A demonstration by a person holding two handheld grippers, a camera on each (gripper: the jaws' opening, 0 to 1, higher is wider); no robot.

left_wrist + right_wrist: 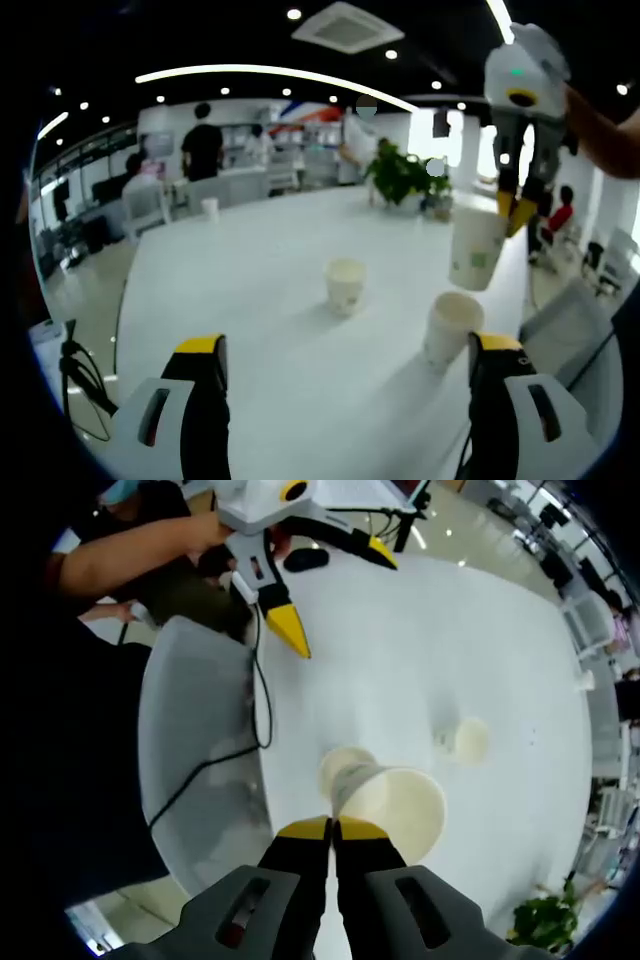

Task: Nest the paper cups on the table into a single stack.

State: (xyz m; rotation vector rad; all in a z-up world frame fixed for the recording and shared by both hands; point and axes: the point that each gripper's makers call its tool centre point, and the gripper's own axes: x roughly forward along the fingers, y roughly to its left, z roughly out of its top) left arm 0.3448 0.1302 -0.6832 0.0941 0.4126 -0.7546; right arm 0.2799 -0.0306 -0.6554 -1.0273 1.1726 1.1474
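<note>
Held in the air, a white paper cup hangs from my right gripper, which pinches its rim. Just below it a second cup stands upright on the white table; a third cup stands near the table's middle. My left gripper is open, low over the near table edge, holding nothing. In the right gripper view my right gripper is shut on the held cup, with the second cup right beyond it, the third cup further off and the left gripper open.
A small cup stands far off at the table's back left. A potted plant sits at the far end. A grey chair with a cable over it stands by the table edge. People stand in the background.
</note>
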